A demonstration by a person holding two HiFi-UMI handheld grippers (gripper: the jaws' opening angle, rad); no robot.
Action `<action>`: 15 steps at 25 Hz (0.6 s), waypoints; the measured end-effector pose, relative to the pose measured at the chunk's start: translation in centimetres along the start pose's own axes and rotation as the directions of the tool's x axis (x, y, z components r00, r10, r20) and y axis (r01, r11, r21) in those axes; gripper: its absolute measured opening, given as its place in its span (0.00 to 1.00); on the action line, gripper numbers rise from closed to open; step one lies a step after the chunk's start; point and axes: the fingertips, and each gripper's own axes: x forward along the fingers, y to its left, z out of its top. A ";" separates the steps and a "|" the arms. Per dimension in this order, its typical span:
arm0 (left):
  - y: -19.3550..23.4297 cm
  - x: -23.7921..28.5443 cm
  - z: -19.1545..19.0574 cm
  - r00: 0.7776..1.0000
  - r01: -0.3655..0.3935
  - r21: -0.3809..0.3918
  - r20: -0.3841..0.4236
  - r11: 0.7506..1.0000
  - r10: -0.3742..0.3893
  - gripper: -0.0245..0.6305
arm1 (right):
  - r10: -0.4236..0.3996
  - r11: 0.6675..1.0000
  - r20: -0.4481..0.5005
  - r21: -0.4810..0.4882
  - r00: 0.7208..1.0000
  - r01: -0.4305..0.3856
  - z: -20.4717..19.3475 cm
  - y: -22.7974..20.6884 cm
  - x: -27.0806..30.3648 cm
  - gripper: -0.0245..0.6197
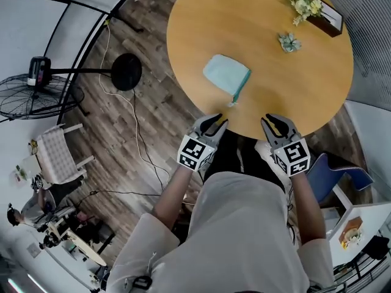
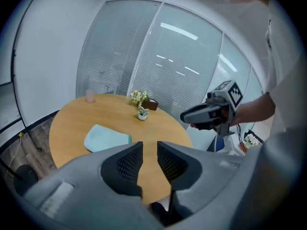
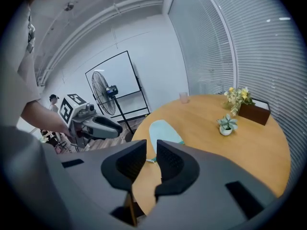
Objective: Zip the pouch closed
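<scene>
One pouch (image 1: pixel 226 75) lies on the desk (image 1: pixel 183 35), ahead of both tools. Left tool (image 1: pixel 214 122) and right tool (image 1: pixel 276 122): jaws slightly spread, empty.

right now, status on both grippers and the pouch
Left gripper and right gripper open, empty, at the table edge. Pouch flat, untouched. Nothing between; plant and flowers beyond it.

The pouch (image 1: pixel 226 75) lay on the table (image 1: pixel 263 93) near its front edge, with the plant (image 1: pixel 288 41) and flowers (image 1: pixel 304 5) behind to the right.
</scene>
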 end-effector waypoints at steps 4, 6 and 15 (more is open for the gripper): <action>1.2 3.1 -2.2 0.997 0.043 0.028 -0.068 0.999 -0.041 0.17 | 0.011 1.000 -0.049 0.001 0.999 -0.010 -2.0 -0.9 2.9 0.14; 1.7 4.5 -3.6 0.993 0.064 0.043 -0.097 0.997 -0.059 0.17 | 0.018 1.000 -0.068 -0.002 0.997 -0.019 -2.9 -1.1 4.4 0.14; 3.5 9.5 -9.2 0.962 0.138 0.116 -0.253 0.984 -0.105 0.18 | 0.080 0.996 -0.194 -0.022 0.978 -0.086 -7.1 -0.9 11.0 0.15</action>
